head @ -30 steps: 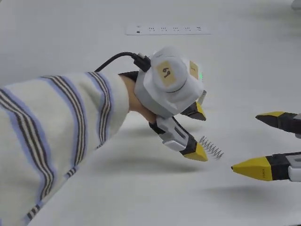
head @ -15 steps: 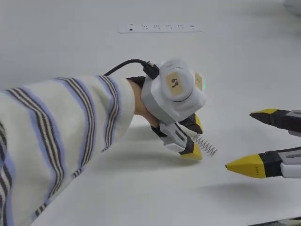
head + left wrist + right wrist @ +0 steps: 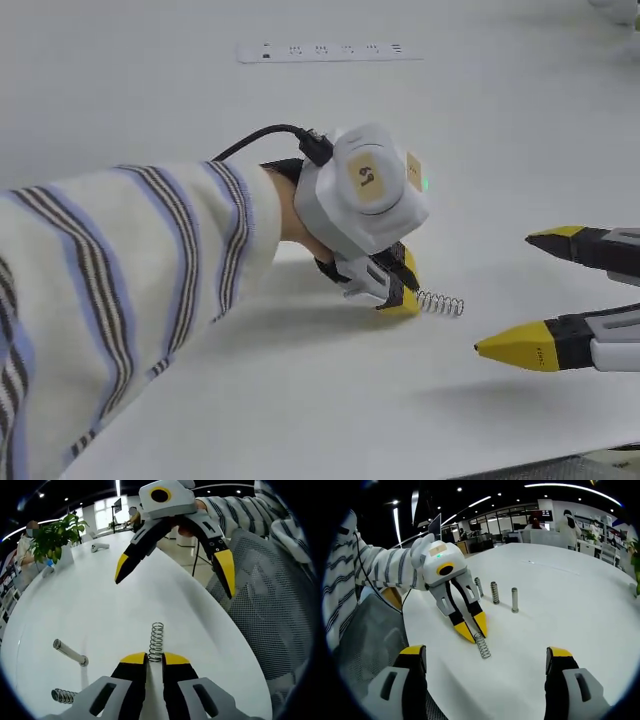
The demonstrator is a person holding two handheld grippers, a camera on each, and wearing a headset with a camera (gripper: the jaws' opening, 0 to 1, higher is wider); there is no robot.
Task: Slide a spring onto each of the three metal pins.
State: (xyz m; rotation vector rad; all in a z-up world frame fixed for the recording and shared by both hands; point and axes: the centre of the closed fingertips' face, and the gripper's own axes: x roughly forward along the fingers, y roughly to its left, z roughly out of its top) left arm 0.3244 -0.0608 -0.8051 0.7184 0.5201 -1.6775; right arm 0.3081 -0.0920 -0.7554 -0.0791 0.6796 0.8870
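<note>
A small metal spring (image 3: 441,303) sticks out level from the yellow tips of my left gripper (image 3: 400,292), which is shut on its near end (image 3: 155,655). The spring (image 3: 482,645) lies low over the white table. My right gripper (image 3: 510,293) hovers to the right of it, jaws wide open and nothing between them (image 3: 486,654). Three pins stand in a row beyond the left gripper: a bare pin (image 3: 514,600), a pin with a spring on it (image 3: 494,592), and a third pin (image 3: 478,586) too small to judge. The bare pin (image 3: 70,652) stands left of my left jaws.
A white power strip (image 3: 320,50) lies at the far side of the table. A potted plant (image 3: 55,540) and a white controller (image 3: 100,546) sit at the table's far end. A mesh chair (image 3: 260,605) stands past the table edge.
My left gripper has closed on the spring's end, and the spring now sticks out level to the right. The right gripper has stayed open in place.
</note>
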